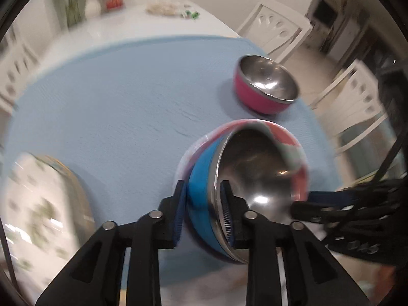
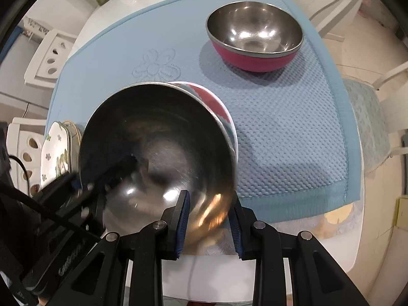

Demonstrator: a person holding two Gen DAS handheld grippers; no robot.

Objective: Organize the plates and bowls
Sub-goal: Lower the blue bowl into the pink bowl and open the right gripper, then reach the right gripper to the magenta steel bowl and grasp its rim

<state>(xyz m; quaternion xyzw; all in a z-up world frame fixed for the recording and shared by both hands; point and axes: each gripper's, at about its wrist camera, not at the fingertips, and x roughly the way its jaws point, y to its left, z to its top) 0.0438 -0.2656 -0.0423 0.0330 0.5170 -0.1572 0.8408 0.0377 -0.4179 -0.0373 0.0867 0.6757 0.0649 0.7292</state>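
Note:
A steel bowl with a blue outside (image 1: 255,168) (image 2: 158,140) leans tilted in a pink-and-white ceramic bowl (image 1: 288,142) (image 2: 219,107) on the light blue mat (image 1: 114,102). My left gripper (image 1: 202,214) straddles its rim, one finger inside and one outside. A slit of mat shows beside the outer pad, so it stands open. My right gripper (image 2: 209,220) is shut on the rim at another spot, with the wall between its pads. A second steel bowl, pink outside (image 1: 265,84) (image 2: 255,30), stands upright farther back on the mat.
Floral plates (image 1: 38,204) (image 2: 56,153) are stacked at the mat's left edge. White chairs (image 1: 275,25) (image 1: 357,102) stand around the white table. Jars and a plant (image 1: 74,0) sit at its far end. The mat's front edge (image 2: 293,199) lies close to the right gripper.

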